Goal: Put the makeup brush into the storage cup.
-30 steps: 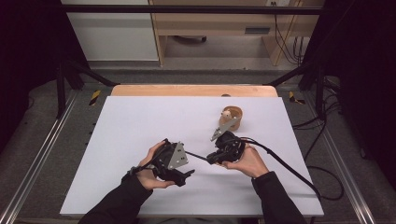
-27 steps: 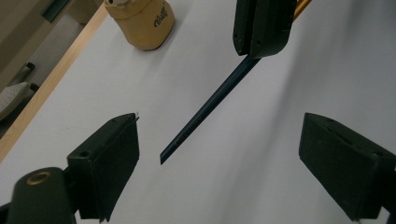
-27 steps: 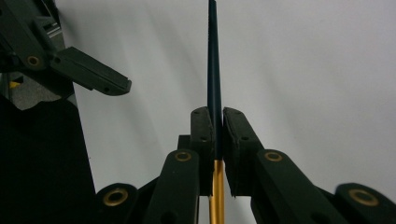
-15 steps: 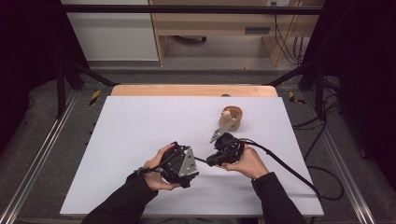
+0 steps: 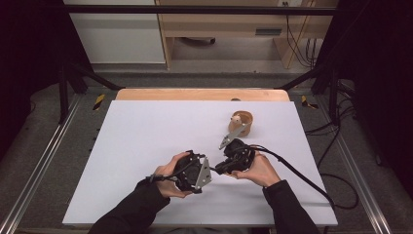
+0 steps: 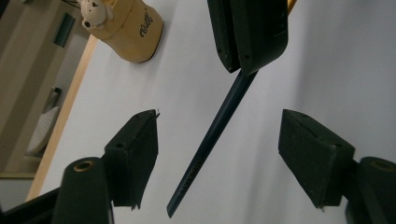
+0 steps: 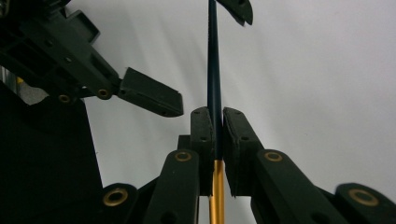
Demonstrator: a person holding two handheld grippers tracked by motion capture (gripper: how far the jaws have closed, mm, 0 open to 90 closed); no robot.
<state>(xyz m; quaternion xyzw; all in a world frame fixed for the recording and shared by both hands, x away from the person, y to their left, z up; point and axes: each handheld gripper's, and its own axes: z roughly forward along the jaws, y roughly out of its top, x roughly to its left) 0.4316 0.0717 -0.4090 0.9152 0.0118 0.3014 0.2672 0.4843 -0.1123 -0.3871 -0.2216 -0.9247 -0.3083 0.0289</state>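
I count two grippers, my left gripper (image 5: 210, 171) and right gripper (image 5: 217, 170), one dark pen (image 6: 215, 128), perhaps a pencil, and one bear-topped holder (image 6: 126, 29).

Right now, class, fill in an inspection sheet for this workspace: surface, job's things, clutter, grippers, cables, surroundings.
Surface: white table, wooden strip at its far edge.
Job's things: dark pen, gold at one end, held off the table.
Clutter: tan holder with a small bear figure.
Grippers: right gripper clamps the pen; left gripper open around it, jaws just closing, pads not touching.
Cables: black cable trails from the right gripper.
Surroundings: dark frame, wooden furniture behind.
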